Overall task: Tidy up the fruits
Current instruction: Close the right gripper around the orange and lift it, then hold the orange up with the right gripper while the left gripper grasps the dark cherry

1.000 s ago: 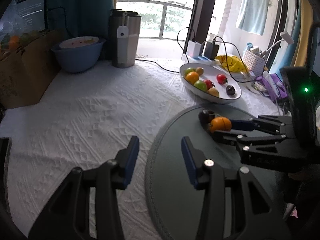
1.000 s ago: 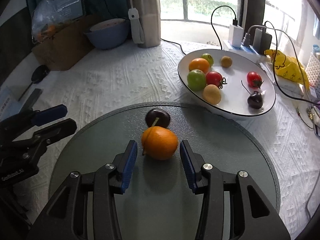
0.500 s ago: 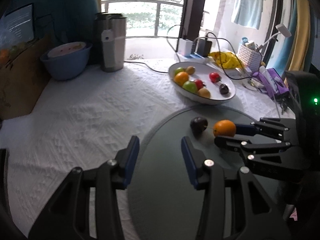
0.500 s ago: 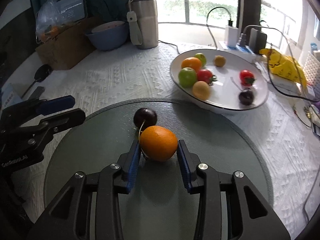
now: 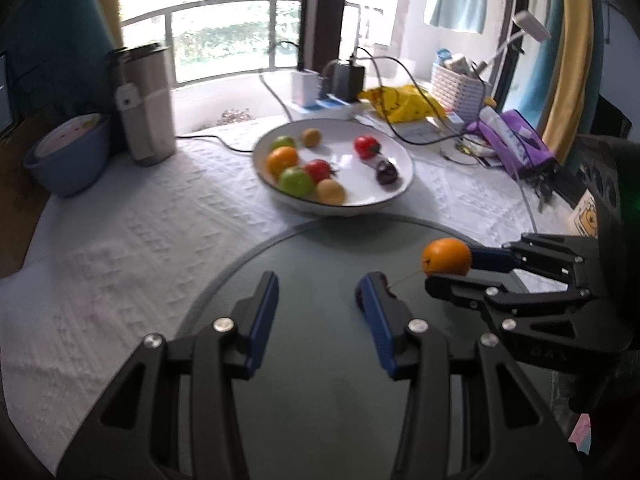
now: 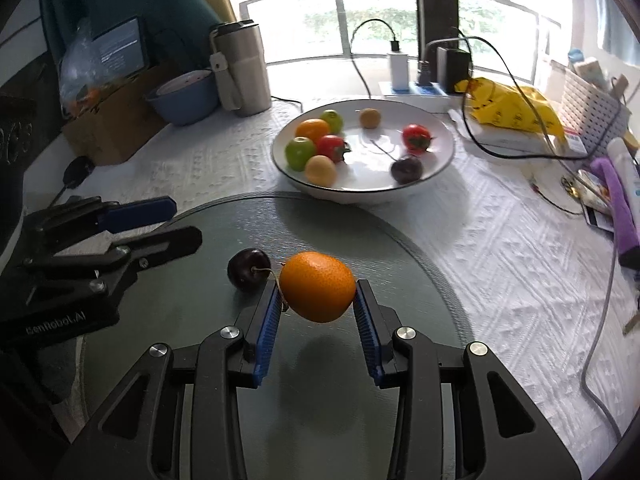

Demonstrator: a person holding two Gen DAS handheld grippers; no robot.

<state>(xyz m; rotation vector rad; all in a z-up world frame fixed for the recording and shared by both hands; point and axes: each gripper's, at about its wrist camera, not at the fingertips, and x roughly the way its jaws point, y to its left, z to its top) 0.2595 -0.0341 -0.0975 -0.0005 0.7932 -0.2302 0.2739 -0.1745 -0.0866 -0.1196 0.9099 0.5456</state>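
Observation:
My right gripper (image 6: 317,300) is shut on an orange tangerine (image 6: 317,292) and holds it just above the round grey mat (image 6: 400,272). A dark cherry (image 6: 248,269) with a stem lies on the mat just left of it. In the left wrist view the tangerine (image 5: 447,257) sits in the right gripper (image 5: 450,266) at the right. My left gripper (image 5: 318,290) is open and empty over the mat (image 5: 320,380); its right finger hides most of the cherry (image 5: 360,295). A white bowl (image 6: 436,160) holds several fruits beyond the mat.
A steel tumbler (image 6: 242,74), a blue bowl (image 6: 184,100) and a cardboard box (image 6: 112,120) stand at the back left. Chargers with cables (image 6: 452,64), a yellow bag (image 6: 508,104) and a white basket (image 6: 588,108) crowd the back right. A white textured cloth (image 6: 500,260) covers the table.
My right gripper closed on the tangerine and lifted it off the mat. My left gripper moved right and forward over the mat, close to the cherry.

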